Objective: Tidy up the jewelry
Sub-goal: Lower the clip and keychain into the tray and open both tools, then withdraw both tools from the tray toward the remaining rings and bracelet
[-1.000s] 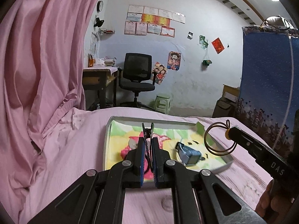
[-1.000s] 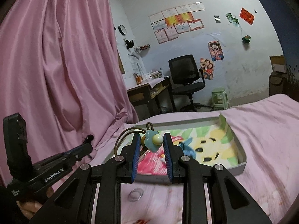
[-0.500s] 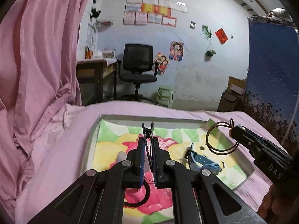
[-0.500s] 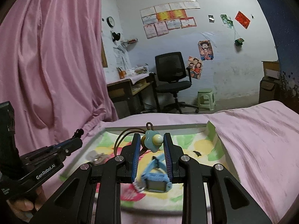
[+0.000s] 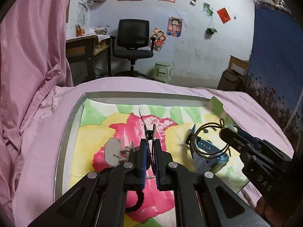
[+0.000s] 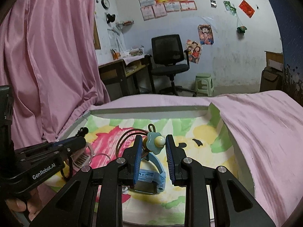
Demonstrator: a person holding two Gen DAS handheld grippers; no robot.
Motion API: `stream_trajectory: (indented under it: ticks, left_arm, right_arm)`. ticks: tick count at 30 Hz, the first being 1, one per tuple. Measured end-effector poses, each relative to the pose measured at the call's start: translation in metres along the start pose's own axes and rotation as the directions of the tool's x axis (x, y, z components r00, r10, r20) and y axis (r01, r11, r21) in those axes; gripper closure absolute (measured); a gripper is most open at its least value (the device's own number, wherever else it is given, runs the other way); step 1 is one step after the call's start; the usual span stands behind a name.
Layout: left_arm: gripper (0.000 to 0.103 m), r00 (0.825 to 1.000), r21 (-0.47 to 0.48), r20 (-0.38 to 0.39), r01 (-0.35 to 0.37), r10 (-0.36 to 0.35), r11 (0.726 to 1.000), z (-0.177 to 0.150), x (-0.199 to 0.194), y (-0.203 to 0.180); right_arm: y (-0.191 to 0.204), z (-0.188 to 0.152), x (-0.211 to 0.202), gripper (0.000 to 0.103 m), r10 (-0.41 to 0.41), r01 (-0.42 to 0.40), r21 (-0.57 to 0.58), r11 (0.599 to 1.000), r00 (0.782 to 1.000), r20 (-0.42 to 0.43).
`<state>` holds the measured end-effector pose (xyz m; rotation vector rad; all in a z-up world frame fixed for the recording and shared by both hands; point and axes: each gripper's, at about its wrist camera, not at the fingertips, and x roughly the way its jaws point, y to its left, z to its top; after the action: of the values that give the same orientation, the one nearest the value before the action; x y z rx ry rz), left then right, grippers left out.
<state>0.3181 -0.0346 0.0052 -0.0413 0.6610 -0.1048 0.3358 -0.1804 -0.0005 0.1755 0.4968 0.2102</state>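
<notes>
Already both tongs are loaded and hovering over the shallow white tray lined with a green, yellow and pink painted sheet (image 5: 62, 141), which sits on the pink-sheeted bed (image 6: 265, 124). The left tongs (image 5: 149, 151) are narrow, pinched on a slim black hair clip (image 5: 149, 132) whose toothed tip pokes out past the blue pads. The right tongs (image 6: 153, 149) carry a brown elastic hair tie with a pale blue flower and cream bead (image 6: 154, 143); the flower sits between the pads with a gap on each side, so the grip seems to be on the cord lower down, though I cannot tell this for certain. Inside the tray lie a light blue plastic watch (image 6: 149, 177), directly below the right tongs, a round silver disc on a small metal clasp (image 5: 113, 152) just left of the left tongs, and a black ridged band (image 5: 136, 202) partly hidden under them. By my judgement the sorting is well under way: several pieces are in the tray, and the two held items are not yet released. Setting each down apart from the watch, so the loops do not tangle, looks like what is left.
</notes>
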Motion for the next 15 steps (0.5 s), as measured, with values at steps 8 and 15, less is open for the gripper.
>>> stream_trajectory:
  ticks: [8, 15]
  left_arm:
    - [0.095, 0.997, 0.017, -0.071, 0.026, -0.025, 1.000, -0.0027, 0.0069, -0.0060]
    - [0.095, 0.996, 0.015, -0.086, 0.040, -0.038, 0.999, -0.0036, 0.0057, -0.0048]
  right_arm:
    - [-0.0083, -0.0047, 0.0078, 0.080, 0.000, 0.002, 0.027, 1.000, 0.999, -0.045]
    - [-0.0085, -0.0086, 0.0113, 0.080, 0.016, -0.014, 0.029, 0.999, 0.997, -0.077]
